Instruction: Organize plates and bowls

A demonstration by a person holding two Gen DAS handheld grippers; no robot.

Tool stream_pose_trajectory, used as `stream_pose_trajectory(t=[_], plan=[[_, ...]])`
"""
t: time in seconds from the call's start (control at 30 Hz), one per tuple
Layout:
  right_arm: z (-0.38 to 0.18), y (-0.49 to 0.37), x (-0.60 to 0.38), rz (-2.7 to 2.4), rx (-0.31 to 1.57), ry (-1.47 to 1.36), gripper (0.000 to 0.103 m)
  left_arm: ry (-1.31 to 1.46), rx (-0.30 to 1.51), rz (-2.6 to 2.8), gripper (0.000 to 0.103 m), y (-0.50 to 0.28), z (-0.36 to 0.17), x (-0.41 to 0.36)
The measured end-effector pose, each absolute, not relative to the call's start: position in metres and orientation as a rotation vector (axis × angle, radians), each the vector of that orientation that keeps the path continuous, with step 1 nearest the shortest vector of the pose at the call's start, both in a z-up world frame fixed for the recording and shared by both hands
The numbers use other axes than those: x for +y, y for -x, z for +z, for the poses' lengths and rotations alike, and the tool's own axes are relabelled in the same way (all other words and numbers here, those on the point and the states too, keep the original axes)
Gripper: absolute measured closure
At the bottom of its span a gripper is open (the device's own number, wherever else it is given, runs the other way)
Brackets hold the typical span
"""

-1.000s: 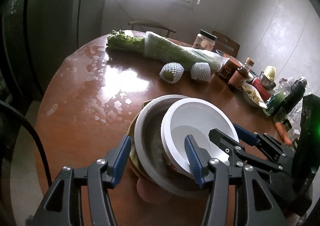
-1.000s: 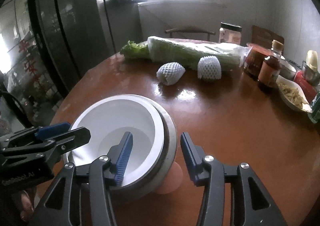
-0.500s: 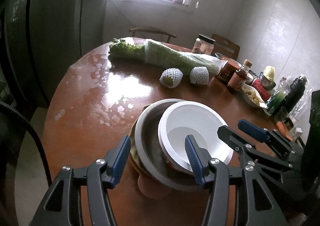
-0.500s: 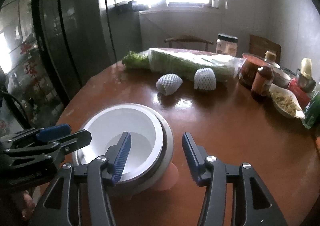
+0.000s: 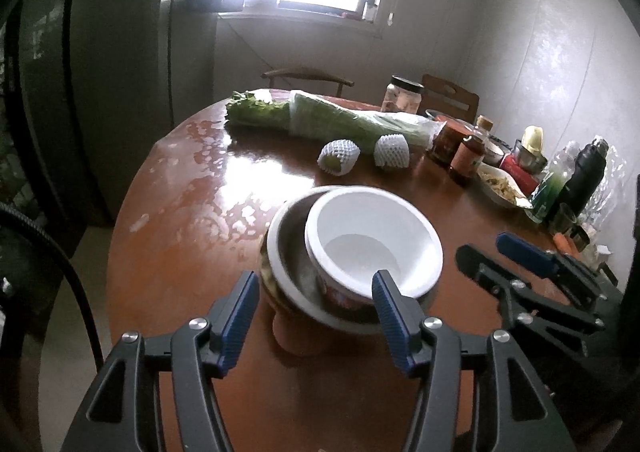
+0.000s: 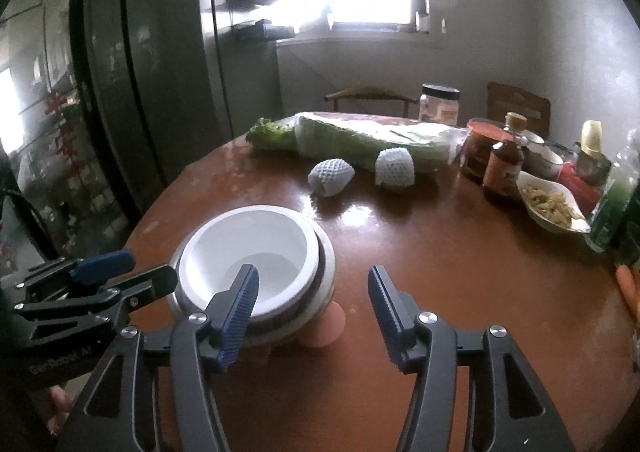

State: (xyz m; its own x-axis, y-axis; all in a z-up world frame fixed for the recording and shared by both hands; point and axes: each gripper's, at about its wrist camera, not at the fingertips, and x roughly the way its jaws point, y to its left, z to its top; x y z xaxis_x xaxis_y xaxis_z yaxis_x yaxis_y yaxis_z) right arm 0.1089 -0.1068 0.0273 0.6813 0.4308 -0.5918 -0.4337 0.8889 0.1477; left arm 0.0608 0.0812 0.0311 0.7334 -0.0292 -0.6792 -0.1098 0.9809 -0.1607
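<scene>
Brown table (image 5: 168, 220): stacked bowls (image 6: 248, 252) hide lower dishes; left hand-held gripper (image 5: 316, 316) and right hand-held gripper (image 6: 314, 312) both spread.

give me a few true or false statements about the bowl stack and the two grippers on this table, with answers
1. The white bowl sits nested inside a wider grey bowl. True.
2. The left gripper is clamped shut on the white bowl's rim. False: its jaws are open, with the stack between and beyond the fingertips.
3. The right gripper is open and holds nothing. True.
4. The two net-wrapped fruits lie inside the white bowl. False: they lie on the table farther back, by the bagged cabbage; the bowl looks empty.
5. The stack stands at the far edge of the table among the bottles. False: it is near the grippers; the sauce bottle stands far right.
</scene>
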Motion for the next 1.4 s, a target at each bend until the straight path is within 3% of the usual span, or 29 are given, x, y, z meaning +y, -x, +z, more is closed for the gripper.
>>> stream_pose_trajectory(t=[0.7, 1.4], plan=[[0.000, -0.027, -0.165, 0.382, 0.663, -0.058, 0.040, 0.131, 0.812, 0.066, 0.042, -0.011, -0.003, 0.033], [-0.023, -0.008, -0.167, 0.363, 0.702, -0.058, 0.038, 0.095, 0.851, 0.054, 0.042, -0.005, -0.020, 0.014]])
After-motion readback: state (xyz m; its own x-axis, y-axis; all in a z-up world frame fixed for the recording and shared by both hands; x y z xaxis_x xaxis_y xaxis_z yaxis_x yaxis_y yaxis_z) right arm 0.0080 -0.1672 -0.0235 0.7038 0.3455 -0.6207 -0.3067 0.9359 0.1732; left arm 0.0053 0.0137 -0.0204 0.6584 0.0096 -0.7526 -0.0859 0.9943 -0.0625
